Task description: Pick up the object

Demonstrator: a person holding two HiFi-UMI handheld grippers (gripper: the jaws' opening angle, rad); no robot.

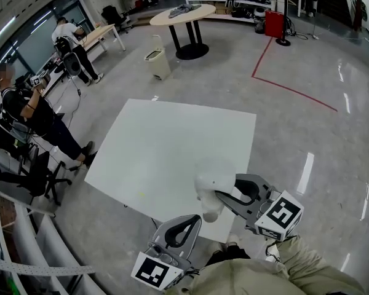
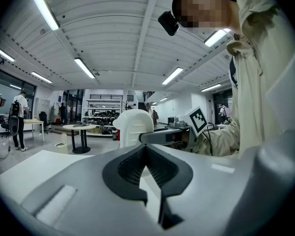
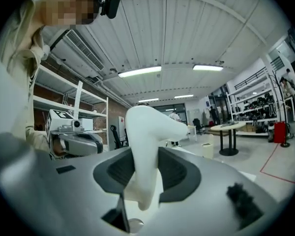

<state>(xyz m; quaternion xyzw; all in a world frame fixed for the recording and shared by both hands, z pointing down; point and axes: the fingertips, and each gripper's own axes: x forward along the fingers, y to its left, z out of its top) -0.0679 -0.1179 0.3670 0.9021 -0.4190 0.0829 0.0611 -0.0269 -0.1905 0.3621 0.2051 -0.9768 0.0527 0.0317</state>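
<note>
Right gripper [image 3: 146,170] clamped on white curved object [image 3: 148,132]: pads pinch slim stem, probably surest hold; bulbous head juts past jaws. Object seems lifted clear of white table [image 1: 166,140], above near edge, so pick-up looks done. Left gripper [image 2: 146,154] closed, nothing inside, parked low; likely not needed. Count: one object, two grippers, one white table, two bystanders [image 1: 34,112] far left.

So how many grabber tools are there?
2. The left gripper is shut and empty by the near edge of the table. The right gripper grips the white object over the table. None seem hidden.
</note>
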